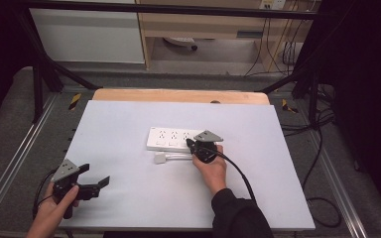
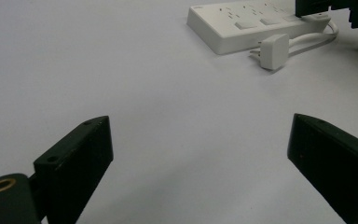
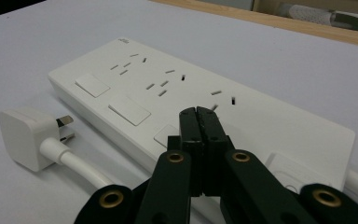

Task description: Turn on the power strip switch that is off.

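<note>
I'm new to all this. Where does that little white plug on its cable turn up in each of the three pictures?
High view: the white plug lies mid-table, just in front of the power strip.
Left gripper view: upper right, beside the strip's near edge.
Right gripper view: far left, prongs toward the strip.
Shared landmark: the white power strip.

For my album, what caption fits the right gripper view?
Shut right gripper poised over a white power strip, its plug lying alongside.

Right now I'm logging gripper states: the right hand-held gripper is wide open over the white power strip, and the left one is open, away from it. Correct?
Not quite. The right hand-held gripper is shut, its jaws pressed together over the white power strip, as the right gripper view shows. The left hand-held gripper is indeed open, away from it.
</note>
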`<state>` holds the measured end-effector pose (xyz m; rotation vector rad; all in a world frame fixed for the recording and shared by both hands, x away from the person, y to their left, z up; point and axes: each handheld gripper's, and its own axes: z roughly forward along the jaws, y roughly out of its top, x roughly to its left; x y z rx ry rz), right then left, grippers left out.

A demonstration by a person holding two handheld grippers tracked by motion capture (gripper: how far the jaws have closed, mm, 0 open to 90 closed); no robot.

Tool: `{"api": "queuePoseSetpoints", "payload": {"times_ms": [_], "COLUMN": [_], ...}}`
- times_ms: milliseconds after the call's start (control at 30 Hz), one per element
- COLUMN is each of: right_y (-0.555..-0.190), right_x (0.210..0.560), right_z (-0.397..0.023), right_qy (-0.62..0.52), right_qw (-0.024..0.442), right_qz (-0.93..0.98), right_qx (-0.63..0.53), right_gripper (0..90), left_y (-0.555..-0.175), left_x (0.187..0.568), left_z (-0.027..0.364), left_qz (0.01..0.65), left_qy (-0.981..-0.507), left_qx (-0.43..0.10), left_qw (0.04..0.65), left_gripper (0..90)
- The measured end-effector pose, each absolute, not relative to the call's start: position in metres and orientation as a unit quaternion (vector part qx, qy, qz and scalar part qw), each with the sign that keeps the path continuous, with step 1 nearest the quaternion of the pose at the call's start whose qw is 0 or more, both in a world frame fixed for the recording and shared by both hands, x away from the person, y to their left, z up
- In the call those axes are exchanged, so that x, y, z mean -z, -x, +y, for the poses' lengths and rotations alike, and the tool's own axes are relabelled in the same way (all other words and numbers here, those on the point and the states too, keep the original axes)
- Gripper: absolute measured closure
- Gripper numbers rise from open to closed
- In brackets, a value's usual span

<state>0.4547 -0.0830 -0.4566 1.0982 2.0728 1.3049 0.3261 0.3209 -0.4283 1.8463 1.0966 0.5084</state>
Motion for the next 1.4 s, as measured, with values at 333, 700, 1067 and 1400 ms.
{"api": "queuePoseSetpoints", "payload": {"times_ms": [333,700,1067,1400], "right_y": [-0.4553,-0.4562,-0.4563,-0.4571], "right_x": [0.4575,0.4576,0.4574,0.4573], "right_z": [-0.0844,-0.0824,-0.0812,-0.0811], "right_qy": [-0.402,-0.403,-0.406,-0.402], "right_qw": [0.222,0.219,0.22,0.22], "right_qz": [0.754,0.752,0.751,0.752], "right_qx": [-0.47,-0.473,-0.473,-0.474], "right_gripper": [90.0,90.0,90.0,90.0], "left_y": [-0.3263,-0.3258,-0.326,-0.3265], "left_x": [0.4285,0.4269,0.4262,0.427], "left_z": [0.3207,0.3211,0.3213,0.3212], "left_qz": [0.444,0.443,0.442,0.441], "left_qy": [-0.747,-0.745,-0.745,-0.745], "left_qx": [-0.207,-0.21,-0.213,-0.215], "left_qw": [0.45,0.453,0.452,0.452], "left_gripper": [6.8,6.8,6.8,6.8]}}
